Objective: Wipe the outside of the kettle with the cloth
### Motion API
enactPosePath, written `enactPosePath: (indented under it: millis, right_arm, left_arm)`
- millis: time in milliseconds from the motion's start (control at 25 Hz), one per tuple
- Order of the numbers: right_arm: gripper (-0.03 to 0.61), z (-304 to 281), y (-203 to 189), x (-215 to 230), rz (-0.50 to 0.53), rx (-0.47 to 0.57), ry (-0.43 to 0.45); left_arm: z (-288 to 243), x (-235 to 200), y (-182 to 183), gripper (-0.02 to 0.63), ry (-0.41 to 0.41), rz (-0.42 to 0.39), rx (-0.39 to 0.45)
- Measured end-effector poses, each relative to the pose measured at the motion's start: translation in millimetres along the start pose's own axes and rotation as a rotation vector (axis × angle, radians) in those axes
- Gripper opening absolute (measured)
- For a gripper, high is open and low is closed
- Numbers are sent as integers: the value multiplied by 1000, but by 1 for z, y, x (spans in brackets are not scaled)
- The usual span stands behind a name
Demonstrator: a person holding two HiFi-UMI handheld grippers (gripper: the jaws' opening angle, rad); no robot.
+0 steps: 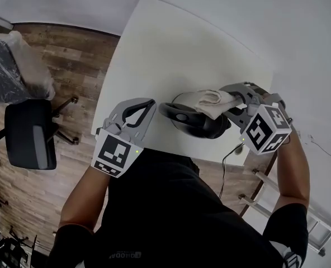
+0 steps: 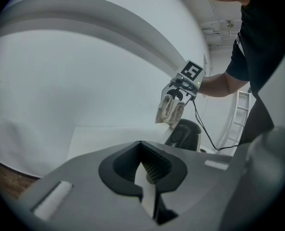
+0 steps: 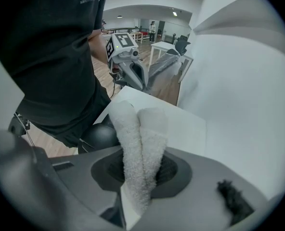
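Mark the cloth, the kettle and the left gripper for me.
cloth [image 1: 209, 101], head view, on its bunched white folds.
kettle [image 1: 202, 126], head view, on its dark body just below the cloth.
left gripper [image 1: 149, 103], head view, midway between its fingertips.

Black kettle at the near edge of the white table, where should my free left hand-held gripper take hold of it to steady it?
On the black kettle, probably the handle-like part jutting left. Come in level from the left: it points toward the left hand-held gripper, while the white terry cloth in the right hand-held gripper covers the top.
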State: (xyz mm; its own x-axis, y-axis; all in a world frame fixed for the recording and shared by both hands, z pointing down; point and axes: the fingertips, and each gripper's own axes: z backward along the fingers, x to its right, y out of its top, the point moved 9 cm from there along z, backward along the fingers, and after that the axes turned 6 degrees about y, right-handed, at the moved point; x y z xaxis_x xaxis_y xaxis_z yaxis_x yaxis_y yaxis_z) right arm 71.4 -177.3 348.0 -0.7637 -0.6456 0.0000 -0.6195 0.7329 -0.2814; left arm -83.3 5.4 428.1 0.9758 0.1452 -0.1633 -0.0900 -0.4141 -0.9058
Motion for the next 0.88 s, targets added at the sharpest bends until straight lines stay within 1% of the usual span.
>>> enactPosePath:
  millis: [360, 640, 880]
  right_arm:
    - [98, -19, 14, 14, 65, -34, 105]
    - [98, -43, 23, 23, 126, -83, 198]
    - [98, -68, 25, 32, 151, -101, 273]
  left_arm:
    - [10, -5, -11, 6, 24, 33, 11]
    - [12, -1, -18, 6, 12, 34, 13]
    - [13, 2, -20, 6, 7, 39, 21]
